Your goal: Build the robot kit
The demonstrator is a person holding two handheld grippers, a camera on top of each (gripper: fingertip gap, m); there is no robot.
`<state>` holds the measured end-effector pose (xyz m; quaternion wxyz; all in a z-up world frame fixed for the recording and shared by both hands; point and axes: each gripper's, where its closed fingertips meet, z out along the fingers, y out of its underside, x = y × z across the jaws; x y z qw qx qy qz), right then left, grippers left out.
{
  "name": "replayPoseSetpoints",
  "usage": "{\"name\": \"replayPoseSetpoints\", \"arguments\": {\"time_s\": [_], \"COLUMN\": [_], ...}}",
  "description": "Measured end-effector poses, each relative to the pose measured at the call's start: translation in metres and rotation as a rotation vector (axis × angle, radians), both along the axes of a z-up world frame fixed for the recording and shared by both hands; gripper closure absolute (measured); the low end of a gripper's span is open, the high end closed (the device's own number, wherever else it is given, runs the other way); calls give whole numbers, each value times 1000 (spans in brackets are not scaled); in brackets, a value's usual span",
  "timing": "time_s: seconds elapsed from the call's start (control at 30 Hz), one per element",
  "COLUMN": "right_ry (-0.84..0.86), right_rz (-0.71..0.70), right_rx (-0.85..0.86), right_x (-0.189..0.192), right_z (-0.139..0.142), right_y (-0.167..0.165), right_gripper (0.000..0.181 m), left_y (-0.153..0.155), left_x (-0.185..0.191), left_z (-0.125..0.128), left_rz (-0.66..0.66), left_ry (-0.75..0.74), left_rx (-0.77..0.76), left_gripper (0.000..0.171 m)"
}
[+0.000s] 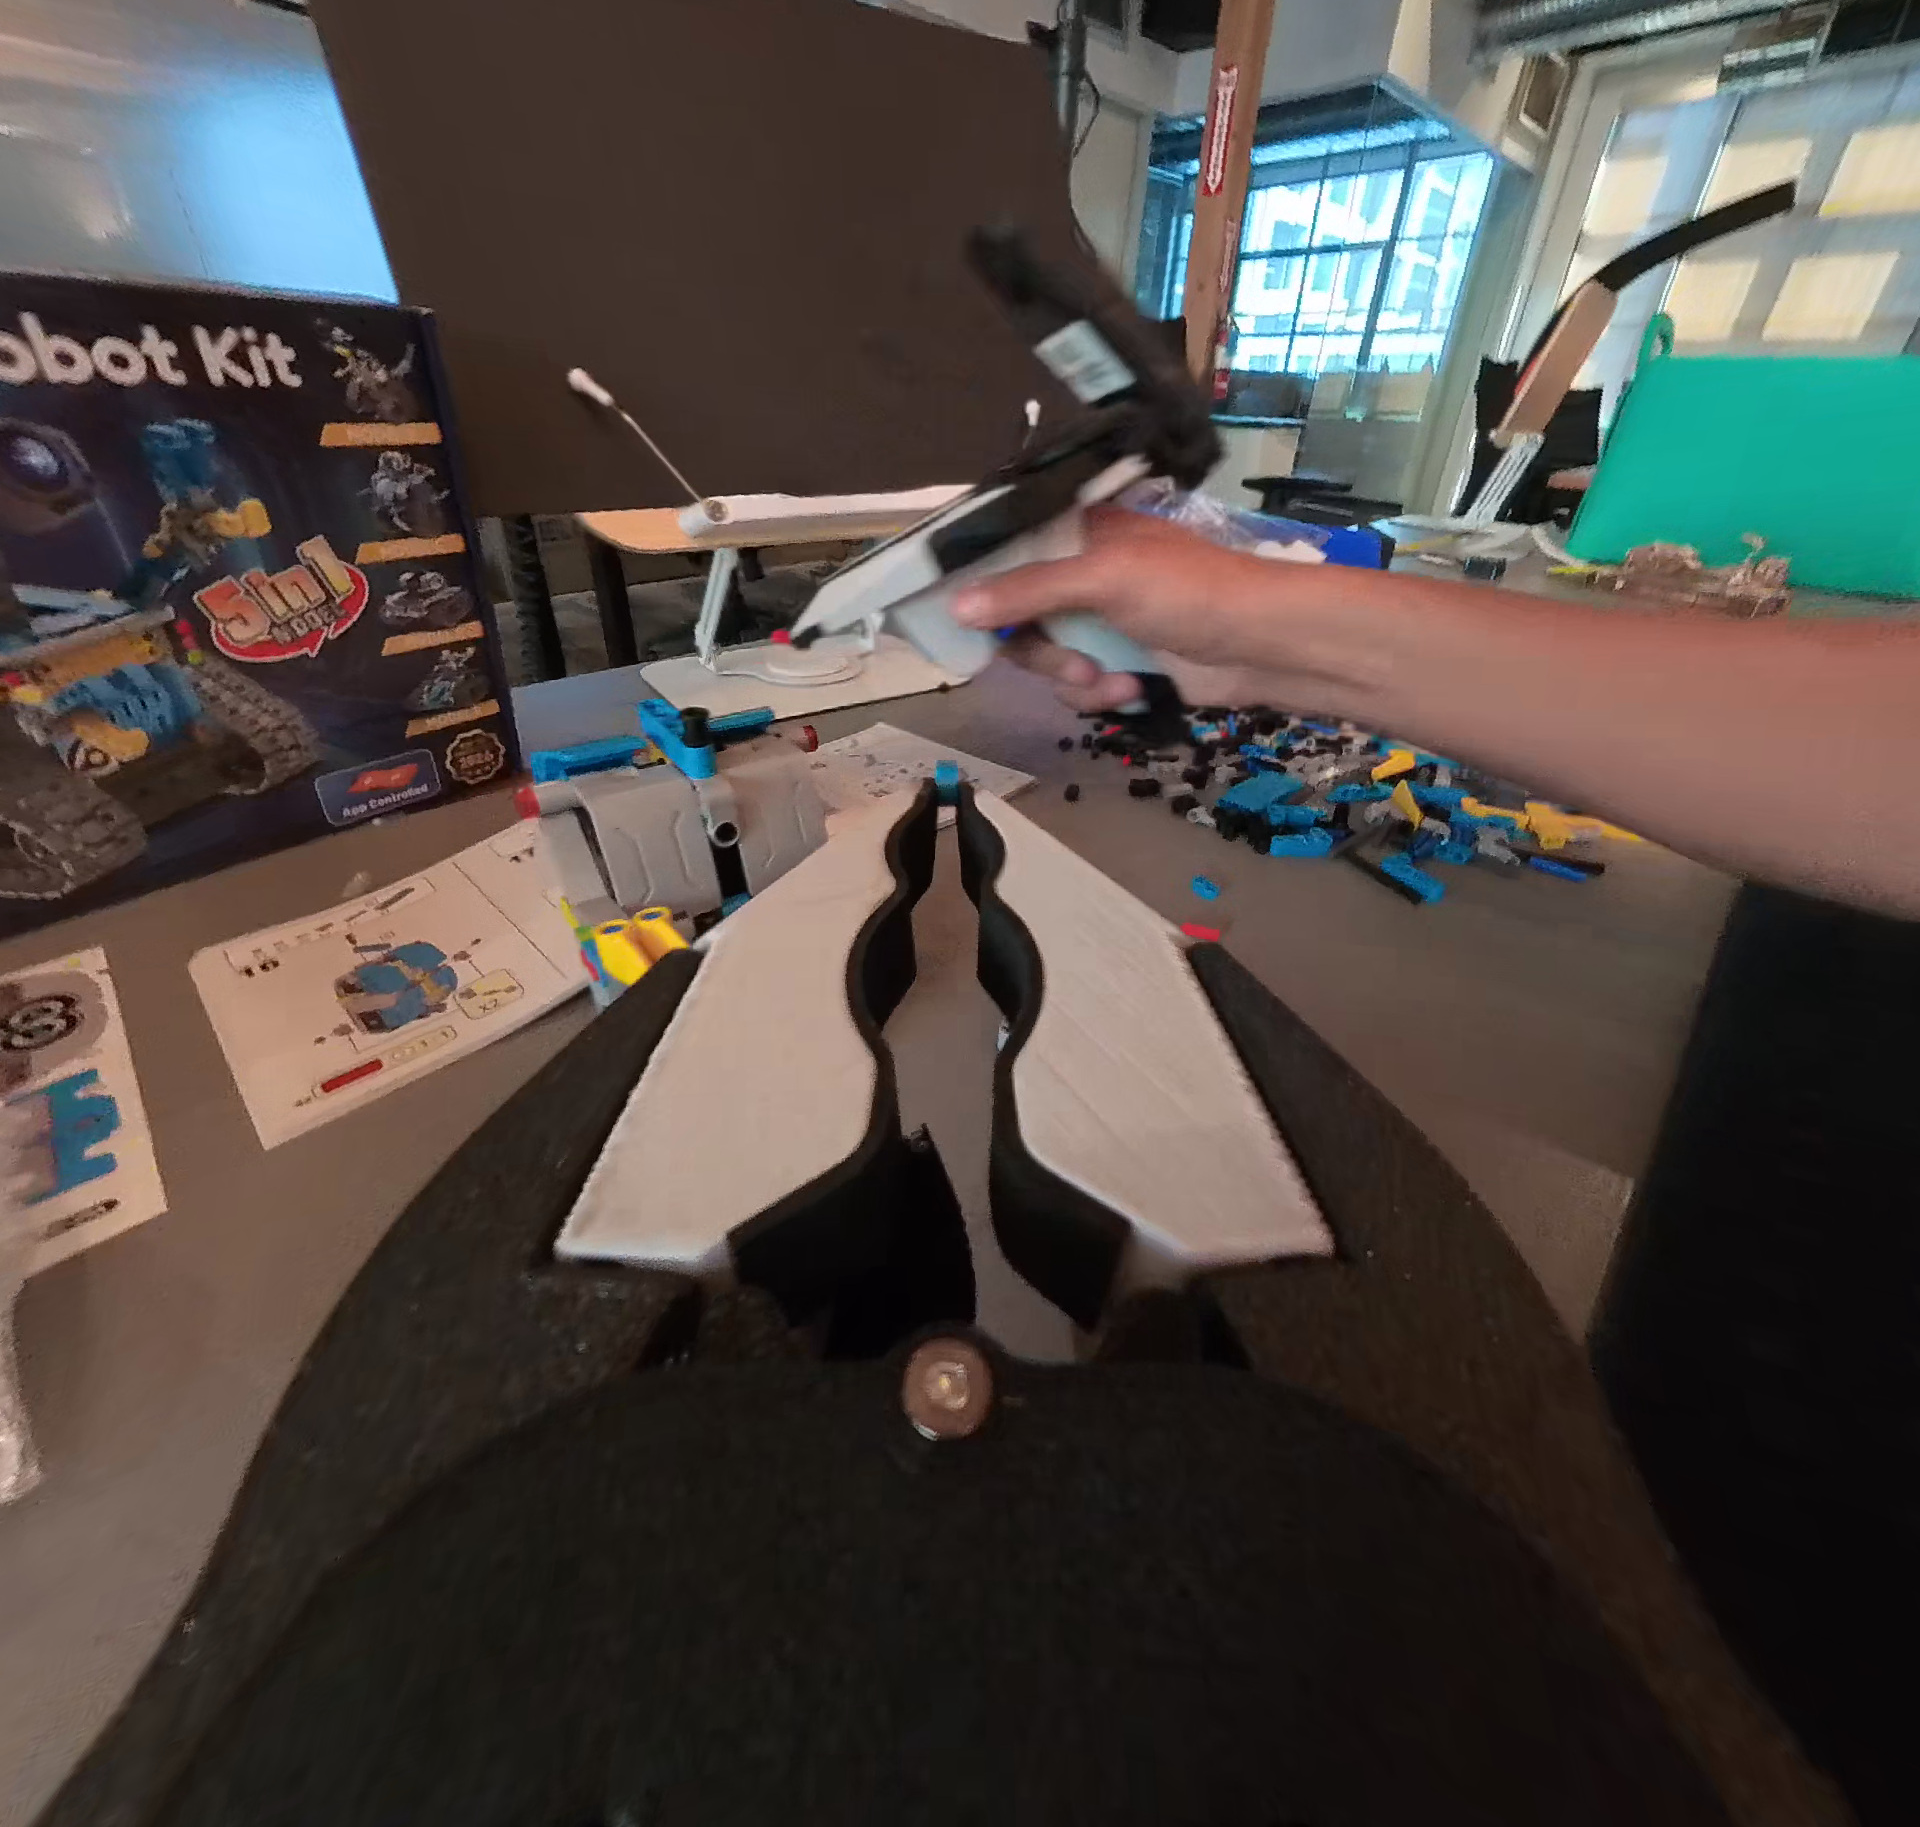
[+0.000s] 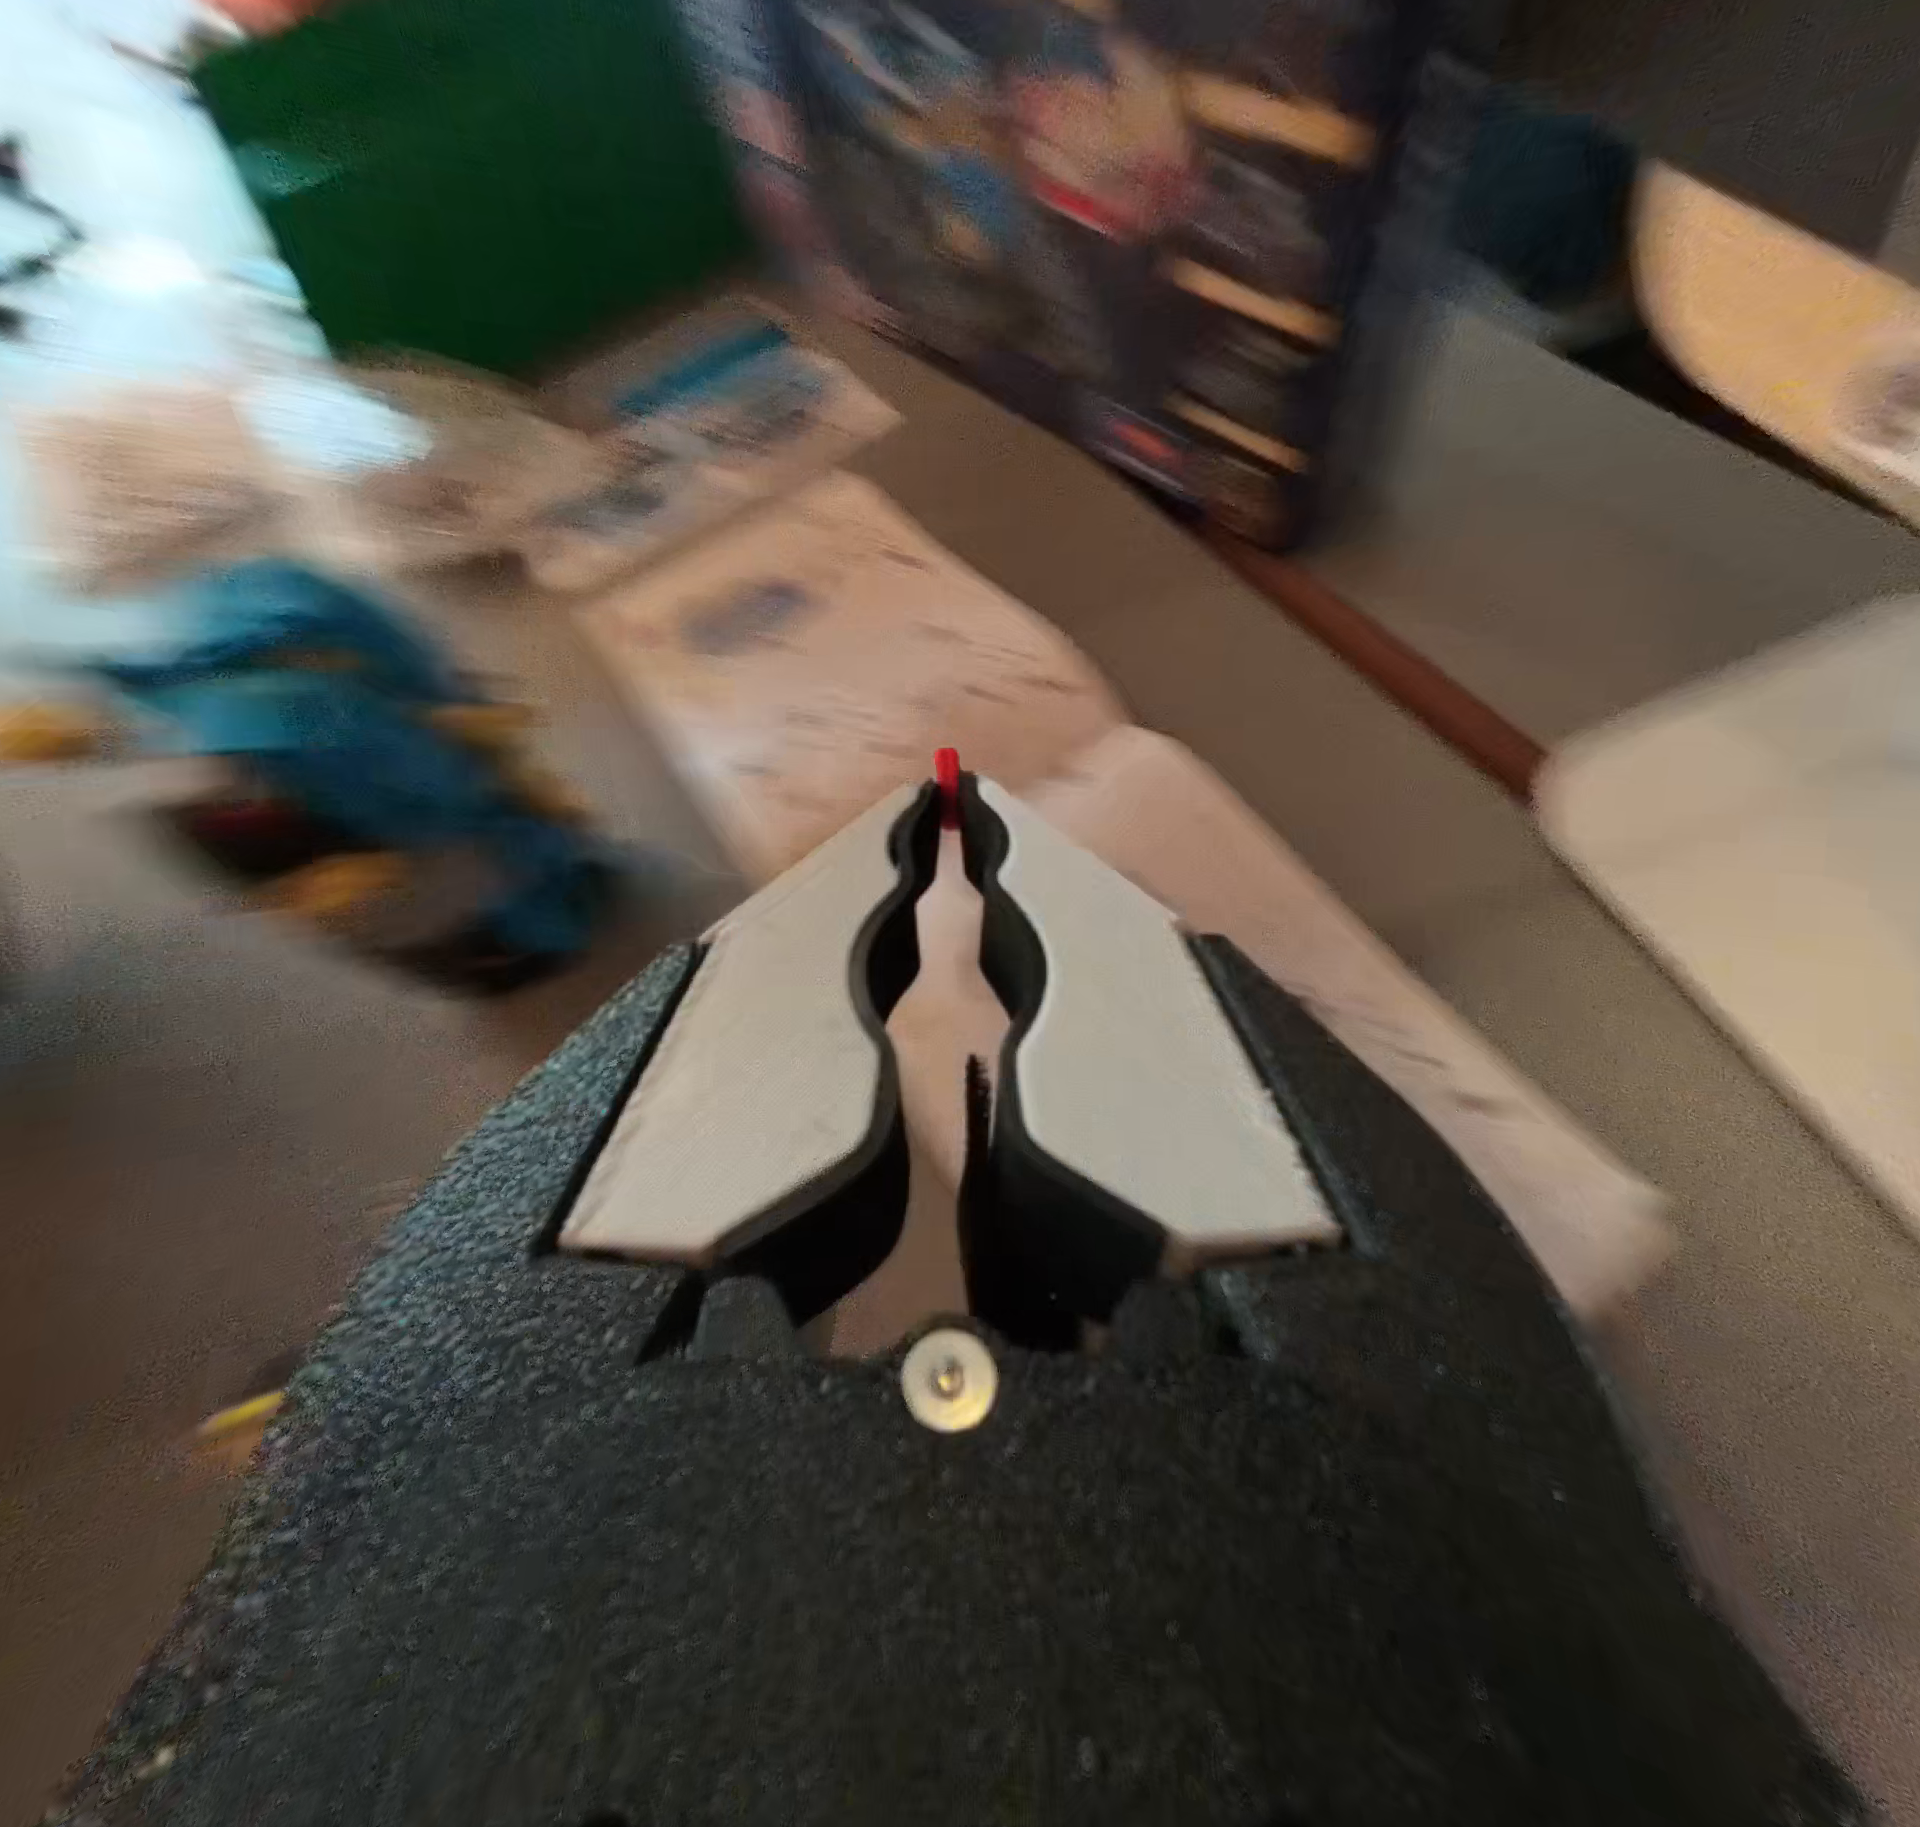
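My left gripper [image 1: 943, 803] is shut on a small blue piece [image 1: 945, 775] that sticks out past its tips, above the grey table [image 1: 1351, 1029]. It is just right of a grey and blue model [image 1: 675, 827]. My right gripper [image 2: 945, 809] is shut on a small red piece [image 2: 944, 771] pinched at its tips. It also shows in the left wrist view [image 1: 800, 634], held in a person's hand [image 1: 1122, 593] above the table, with the red piece [image 1: 779, 637] at its tip. The right wrist view is heavily blurred by motion.
A pile of loose blue, black, grey and yellow parts [image 1: 1351, 811] lies at the right. The kit's dark box [image 1: 229, 572] stands at the left, with instruction sheets [image 1: 384, 988] in front. A white stand [image 1: 790, 660] sits behind the model. A green box [image 1: 1756, 468] is far right. The gap from one gripper's tips to the other's is roughly 25 cm.
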<state>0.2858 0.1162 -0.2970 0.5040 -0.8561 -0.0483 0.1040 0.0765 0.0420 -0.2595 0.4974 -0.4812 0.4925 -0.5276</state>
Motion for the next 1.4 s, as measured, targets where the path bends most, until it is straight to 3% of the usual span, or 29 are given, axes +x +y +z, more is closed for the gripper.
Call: {"name": "replayPoseSetpoints", "arguments": {"time_s": [0.07, 0.13, 0.2, 0.27, 0.6, 0.73, 0.9, 1.17, 1.4], "right_ry": [120, 214, 299, 361, 329, 328, 319, 360, 303], "right_rz": [218, 342, 383, 347, 310, 318, 319, 331, 322], "right_rx": [89, 151, 195, 220, 201, 262, 253, 249, 234], "right_x": [-83, -146, -185, -199, -219, -217, -221, -222, -219], "right_z": [29, 39, 38, 39, 26, 35, 30, 30, 24], "right_y": [-33, -62, -78, -81, -74, -76, -74, -74, -74], "right_gripper": [178, 178, 177, 177, 178, 178, 177, 178, 178], "left_y": [5, 6, 5, 3, -6, 14, 5, 3, 0], "left_x": [0, 0, -1, -1, -1, -5, 1, 2, 5], "left_z": [0, 1, 2, 5, 7, 8, 3, 2, -4], "left_rz": [4, 7, 8, 12, 45, 100, 85, 29, 90], "left_ry": [-5, -10, -17, -29, -27, -33, -8, -12, 29], "left_rx": [-41, -50, -36, -9, 137, 63, 126, 50, 225], "left_gripper": [169, 169, 169, 169, 168, 169, 169, 168, 169]}}
